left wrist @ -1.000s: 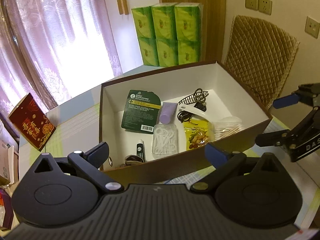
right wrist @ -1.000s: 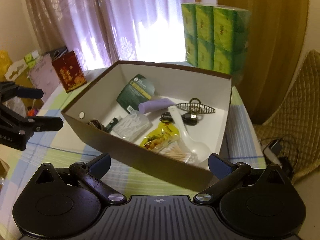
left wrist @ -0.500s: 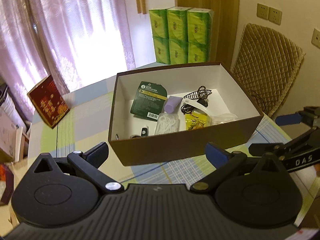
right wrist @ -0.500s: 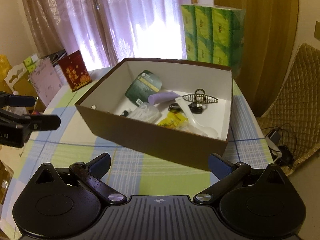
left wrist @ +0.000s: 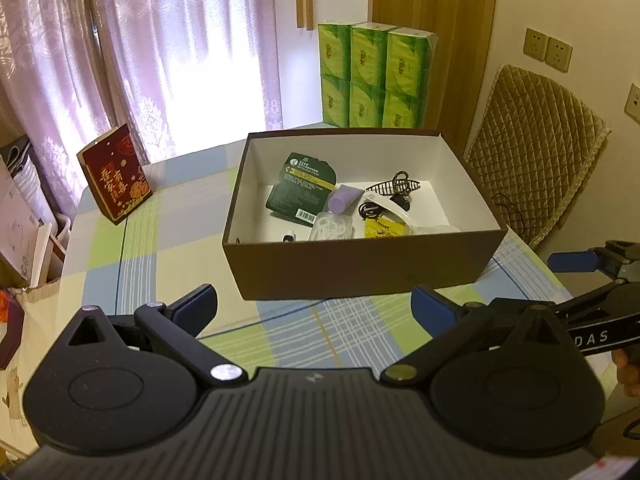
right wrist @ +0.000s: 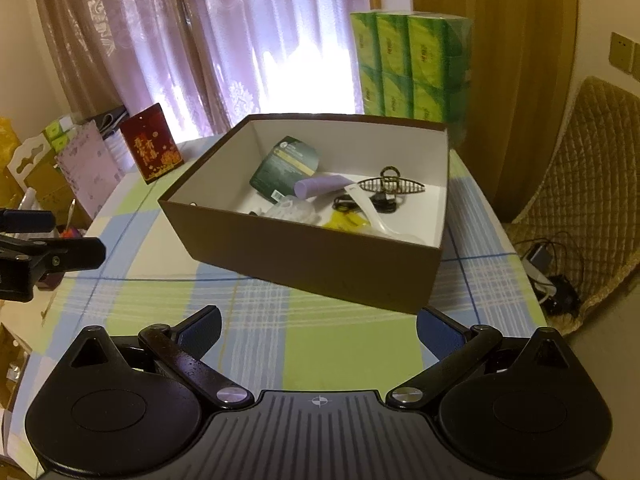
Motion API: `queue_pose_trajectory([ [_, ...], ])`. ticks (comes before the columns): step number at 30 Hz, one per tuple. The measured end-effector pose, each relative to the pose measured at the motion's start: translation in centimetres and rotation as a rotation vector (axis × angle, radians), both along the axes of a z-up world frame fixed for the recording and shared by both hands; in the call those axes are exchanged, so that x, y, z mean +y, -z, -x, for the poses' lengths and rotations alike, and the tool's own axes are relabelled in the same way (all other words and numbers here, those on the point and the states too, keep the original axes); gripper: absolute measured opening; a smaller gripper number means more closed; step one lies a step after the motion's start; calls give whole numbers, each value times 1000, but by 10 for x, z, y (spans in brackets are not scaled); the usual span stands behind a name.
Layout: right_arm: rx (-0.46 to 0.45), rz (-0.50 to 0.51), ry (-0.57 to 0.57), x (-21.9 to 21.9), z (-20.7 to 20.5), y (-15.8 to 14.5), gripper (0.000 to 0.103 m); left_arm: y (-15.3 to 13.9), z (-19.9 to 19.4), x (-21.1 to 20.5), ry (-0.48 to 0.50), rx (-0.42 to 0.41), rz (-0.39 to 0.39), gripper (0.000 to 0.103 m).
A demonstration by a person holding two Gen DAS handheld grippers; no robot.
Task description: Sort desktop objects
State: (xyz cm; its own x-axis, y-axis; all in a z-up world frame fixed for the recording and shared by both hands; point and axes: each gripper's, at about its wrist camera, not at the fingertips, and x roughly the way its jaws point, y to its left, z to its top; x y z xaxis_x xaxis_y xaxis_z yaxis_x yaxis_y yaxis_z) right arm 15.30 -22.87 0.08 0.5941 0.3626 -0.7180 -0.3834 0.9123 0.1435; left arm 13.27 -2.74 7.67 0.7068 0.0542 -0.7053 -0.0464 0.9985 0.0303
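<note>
A brown box (left wrist: 360, 264) (right wrist: 312, 260) with a white inside stands on the checked tablecloth. In it lie a dark green packet (left wrist: 302, 194) (right wrist: 284, 168), a purple tube (left wrist: 343, 199) (right wrist: 320, 186), a hair claw (left wrist: 394, 186) (right wrist: 390, 186), a white spoon (left wrist: 390, 206) (right wrist: 372, 212), a yellow sachet (left wrist: 384, 230) and a clear floss pack (left wrist: 332, 227). My left gripper (left wrist: 314, 310) is open, empty, held back in front of the box. My right gripper (right wrist: 318, 326) is likewise open and empty before the box; it also shows at the right edge of the left wrist view (left wrist: 592, 284).
A red gift box (left wrist: 116, 174) (right wrist: 152, 148) stands on the table's far left. Green tissue packs (left wrist: 374, 74) (right wrist: 412, 64) are stacked behind the box. A quilted chair (left wrist: 536, 160) sits to the right, with cables on the floor (right wrist: 552, 276). Cartons crowd the left side (right wrist: 52, 172).
Both grippers have drawn back and up from the box, so it looks smaller and farther away. Their jaws stay open. The contents of the box have not moved.
</note>
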Motion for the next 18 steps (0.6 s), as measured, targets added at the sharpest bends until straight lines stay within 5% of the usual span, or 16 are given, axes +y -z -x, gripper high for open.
queue_pose_trajectory([
  [18,-10,60,-4,-1,22,10,101,27,27,-17,-43,79,-26,102],
])
